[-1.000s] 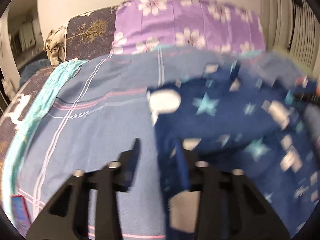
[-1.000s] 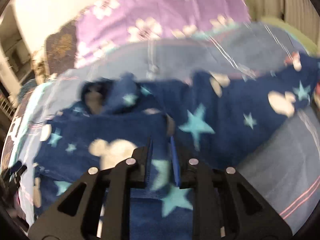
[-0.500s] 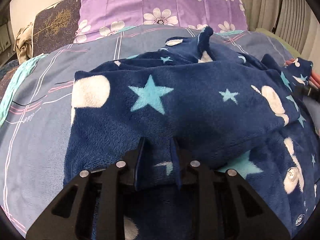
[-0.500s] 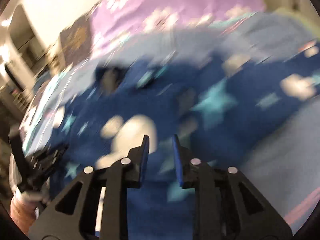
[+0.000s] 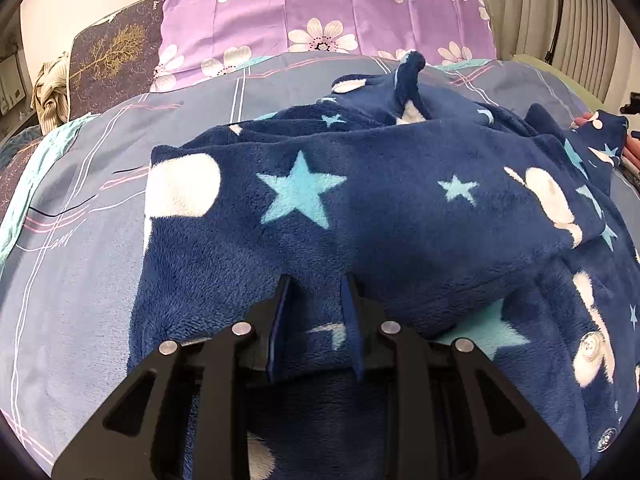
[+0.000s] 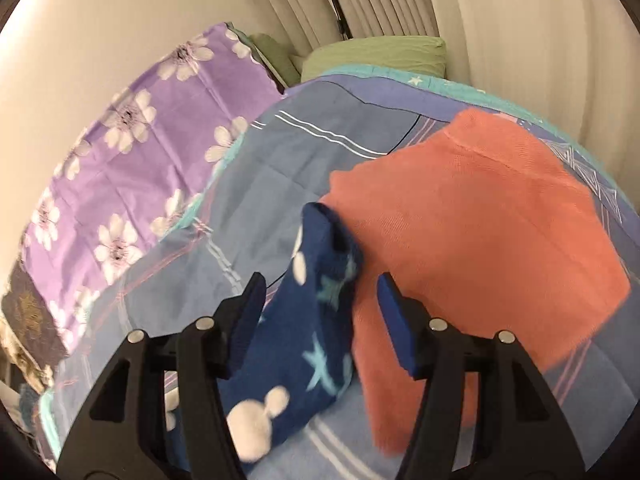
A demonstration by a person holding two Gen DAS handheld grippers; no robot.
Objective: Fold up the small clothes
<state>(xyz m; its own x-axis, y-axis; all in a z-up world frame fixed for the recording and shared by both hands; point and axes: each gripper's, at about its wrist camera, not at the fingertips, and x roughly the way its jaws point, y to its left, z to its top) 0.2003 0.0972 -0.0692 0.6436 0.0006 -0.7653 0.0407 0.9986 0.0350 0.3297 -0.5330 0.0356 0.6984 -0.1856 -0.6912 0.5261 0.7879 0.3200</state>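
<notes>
A navy fleece garment (image 5: 400,200) with pale stars and white blobs lies doubled over on the blue striped bedsheet (image 5: 80,280). My left gripper (image 5: 317,284) is shut on the near edge of its folded top layer, low over the bed. In the right wrist view, a narrow end of the same fleece (image 6: 304,344) lies between the spread fingers of my right gripper (image 6: 321,284). Those jaws are opening and the pads stand clear of the cloth on both sides.
An orange knit garment (image 6: 480,240) lies flat on the sheet right of the fleece end. A purple flowered pillow (image 5: 320,12) and a dark patterned pillow (image 5: 112,52) stand at the bedhead. A green pillow (image 6: 380,54) and curtains are beyond.
The left gripper carried the fleece edge over and down, then stayed still. The right gripper let go of the fleece, its jaws spread, and it swung right toward the orange garment.
</notes>
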